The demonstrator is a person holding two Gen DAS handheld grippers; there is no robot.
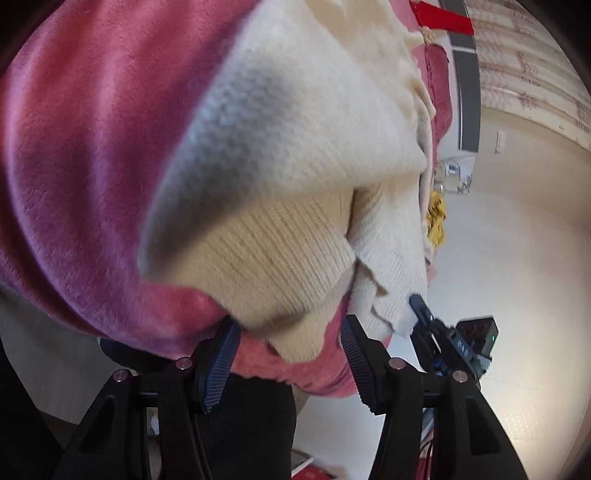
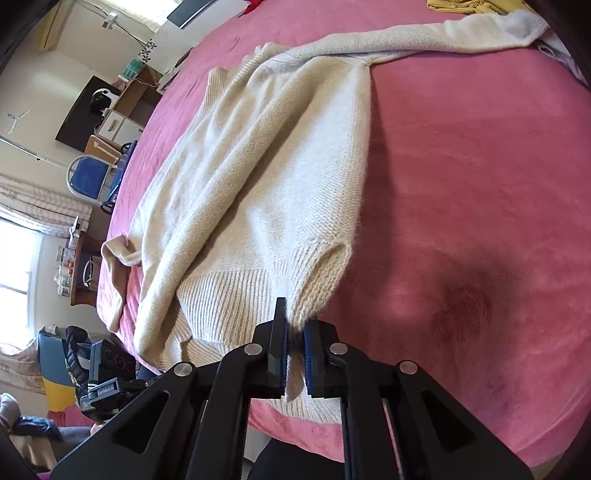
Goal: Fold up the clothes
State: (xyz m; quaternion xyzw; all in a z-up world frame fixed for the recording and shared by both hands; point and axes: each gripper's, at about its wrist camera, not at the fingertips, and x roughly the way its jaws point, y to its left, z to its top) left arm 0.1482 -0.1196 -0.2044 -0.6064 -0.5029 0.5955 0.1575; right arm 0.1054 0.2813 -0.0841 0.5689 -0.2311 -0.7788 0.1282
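Note:
A cream knitted sweater point(image 2: 266, 177) lies spread on a pink bedspread point(image 2: 461, 184), one sleeve stretched toward the upper right. My right gripper point(image 2: 297, 325) is shut on a pinch of its ribbed hem near the bed's front edge. In the left wrist view the sweater point(image 1: 295, 140) fills the middle, and a folded ribbed edge point(image 1: 266, 258) hangs down between the fingers of my left gripper point(image 1: 291, 332). That gripper is open, its blue pads point(image 1: 218, 369) standing apart from the cloth. The right gripper point(image 1: 419, 306) shows there too, its tip on the sweater's lower corner.
A yellow garment point(image 2: 465, 5) lies at the far end of the bed. Beyond the bed's left side stand a blue chair point(image 2: 88, 177) and a desk with shelves point(image 2: 122, 110). Pale floor point(image 1: 498, 258) lies past the bed's edge.

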